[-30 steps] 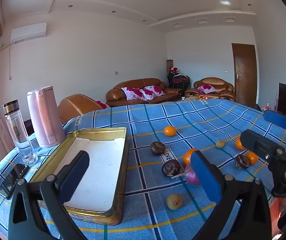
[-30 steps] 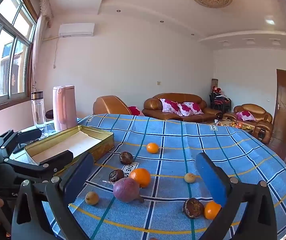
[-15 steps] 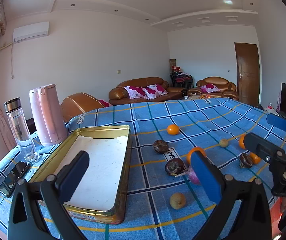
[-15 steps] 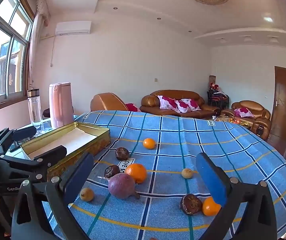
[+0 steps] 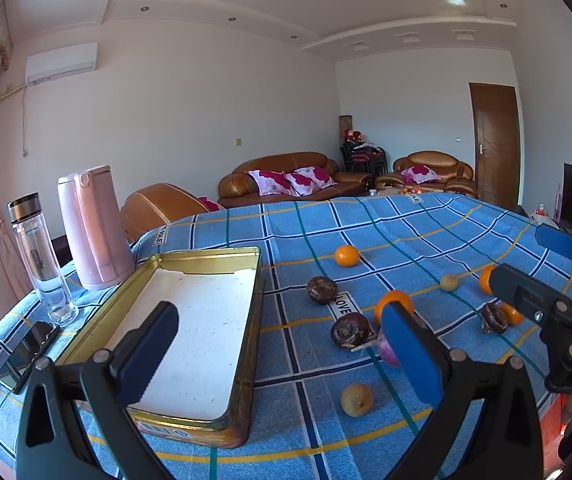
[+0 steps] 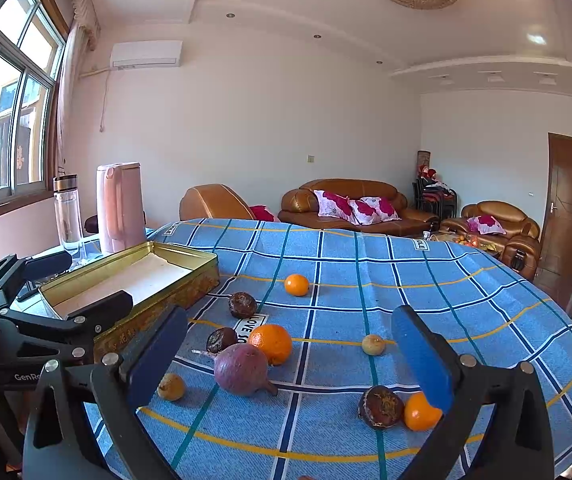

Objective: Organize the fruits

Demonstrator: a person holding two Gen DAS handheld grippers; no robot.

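A gold tin tray (image 5: pixel 250 320) (image 6: pixel 190 276) lies empty on the left of the blue plaid tablecloth. Loose fruit is scattered to its right: oranges (image 5: pixel 346 255) (image 6: pixel 272 342), dark brown fruits (image 5: pixel 321 289) (image 6: pixel 379 406), small yellow fruits (image 5: pixel 356 399) (image 6: pixel 373 345) and a purple beet-like one (image 6: pixel 242 368). My left gripper (image 5: pixel 282 352) hovers open over the tray's near right corner, holding nothing. Above the fruit near the table's front edge, my right gripper (image 6: pixel 289 354) is open and empty too.
A pink kettle (image 5: pixel 92 226) and a clear bottle (image 5: pixel 42 258) stand behind the tray at the left. A black phone (image 5: pixel 26 354) lies at the table's left edge. Sofas and a door stand beyond the table.
Both views have shifted slightly, with the table sitting a bit lower in frame. Fruit and tray have not moved. Both grippers stay open.
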